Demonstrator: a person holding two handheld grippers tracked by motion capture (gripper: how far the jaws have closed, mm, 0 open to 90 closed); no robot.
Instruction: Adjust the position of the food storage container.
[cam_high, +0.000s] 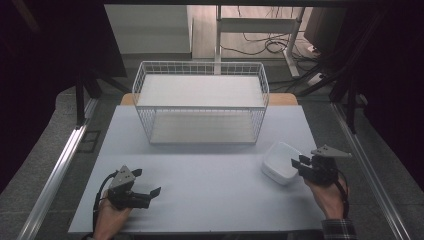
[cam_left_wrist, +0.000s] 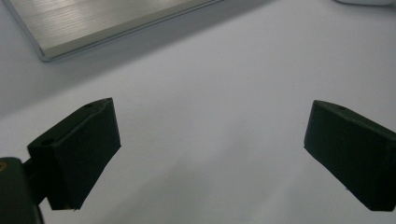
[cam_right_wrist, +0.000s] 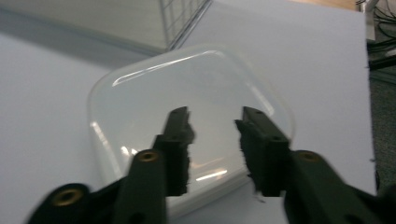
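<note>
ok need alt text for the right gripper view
The right gripper, jaws partly open, hangs over the near edge of a clear plastic container on a white table. A wire basket's corner sits behind.

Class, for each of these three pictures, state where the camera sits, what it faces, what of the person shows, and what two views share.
High view: above the person's side, looking forward and down at the table, wire basket, both hands, left gripper and right gripper.
Left gripper view: rides the left gripper, facing bare tabletop; open black fingers show.
Right gripper view: rides the right gripper, facing the clear container.
Shared: container and basket corner appear in high and right views.
</note>
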